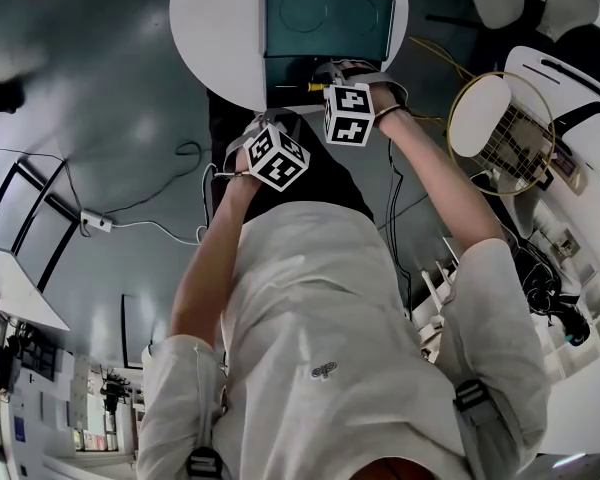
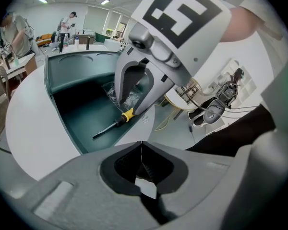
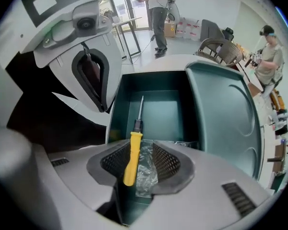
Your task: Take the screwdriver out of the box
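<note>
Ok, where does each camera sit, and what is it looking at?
Head view: on the person's head, looking steeply down at the round white table and the dark green open-lidded box; the white shirt and forearms show.
Right gripper view: on the right gripper, pointing down into the box; its open jaws stand around the yellow-handled screwdriver.
Left gripper view: on the left gripper, jaws shut, facing the box from the side; the right gripper shows reaching in.
Shared: both gripper views show the screwdriver in the box.
</note>
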Demonstrator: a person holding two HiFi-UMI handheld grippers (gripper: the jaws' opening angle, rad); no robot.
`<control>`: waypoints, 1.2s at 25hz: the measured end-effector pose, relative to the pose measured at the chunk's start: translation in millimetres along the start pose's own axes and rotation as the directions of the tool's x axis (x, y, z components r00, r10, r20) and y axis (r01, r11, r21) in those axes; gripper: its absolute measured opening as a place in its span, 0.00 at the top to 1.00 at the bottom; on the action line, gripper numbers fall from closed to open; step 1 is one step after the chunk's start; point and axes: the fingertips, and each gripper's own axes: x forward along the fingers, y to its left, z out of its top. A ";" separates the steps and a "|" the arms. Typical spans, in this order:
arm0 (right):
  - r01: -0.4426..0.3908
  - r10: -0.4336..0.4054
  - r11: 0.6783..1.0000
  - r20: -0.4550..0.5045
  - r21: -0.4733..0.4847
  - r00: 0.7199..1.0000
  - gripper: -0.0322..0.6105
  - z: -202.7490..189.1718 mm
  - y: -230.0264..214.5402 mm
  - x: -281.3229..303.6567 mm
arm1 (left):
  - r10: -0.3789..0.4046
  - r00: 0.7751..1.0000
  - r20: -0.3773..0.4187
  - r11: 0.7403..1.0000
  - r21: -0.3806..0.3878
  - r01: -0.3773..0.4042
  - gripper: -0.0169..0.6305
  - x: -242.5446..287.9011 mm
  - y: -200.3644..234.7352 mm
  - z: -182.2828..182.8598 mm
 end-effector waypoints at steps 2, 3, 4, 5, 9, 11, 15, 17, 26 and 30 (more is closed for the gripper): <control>0.041 -0.041 0.999 0.022 0.018 0.999 0.76 0.4 0.1 -2.4 | 0.004 1.000 0.000 1.000 -0.001 -0.004 0.96 -0.8 0.8 2.2; 0.055 -0.055 0.998 0.030 0.032 0.998 0.79 0.5 0.3 -3.6 | 0.004 1.000 -0.001 1.000 0.000 -0.004 0.96 -1.8 1.3 3.1; 0.062 -0.064 0.997 0.034 0.044 0.997 0.81 1.0 0.5 -4.4 | 0.004 1.000 -0.002 1.000 0.002 -0.004 0.96 -3.0 2.0 3.5; 0.060 -0.062 0.996 0.036 0.059 0.997 0.83 1.7 1.1 -4.4 | 0.005 1.000 -0.002 1.000 0.005 -0.005 0.95 -4.0 2.7 3.4; -0.063 0.057 0.984 0.037 0.167 0.998 0.83 1.4 4.9 1.8 | 0.009 1.000 -0.005 1.000 0.008 -0.009 0.96 -3.9 2.6 1.1; -0.115 0.115 0.978 0.013 0.177 0.993 0.76 -1.9 4.1 4.7 | 0.012 1.000 -0.006 1.000 0.009 -0.012 0.95 -3.7 1.1 2.1; -0.108 0.110 0.985 -0.006 0.135 0.994 0.76 0.8 0.4 8.2 | 0.016 1.000 0.000 1.000 0.005 -0.016 0.95 -4.3 3.1 3.9; -0.079 0.079 0.988 0.006 0.135 0.997 0.78 0.6 -0.4 9.8 | 0.016 1.000 -0.001 1.000 0.004 -0.016 0.95 -3.7 3.3 3.7; -0.025 0.023 0.988 0.018 0.155 1.000 0.82 -9.0 2.3 1.1 | 0.015 1.000 0.003 1.000 0.007 -0.015 0.95 -10.6 -2.9 9.1; -0.023 0.017 0.986 0.034 0.166 0.999 0.82 -6.8 2.9 -7.1 | 0.020 1.000 0.003 1.000 0.015 -0.020 0.95 -14.3 -2.7 9.9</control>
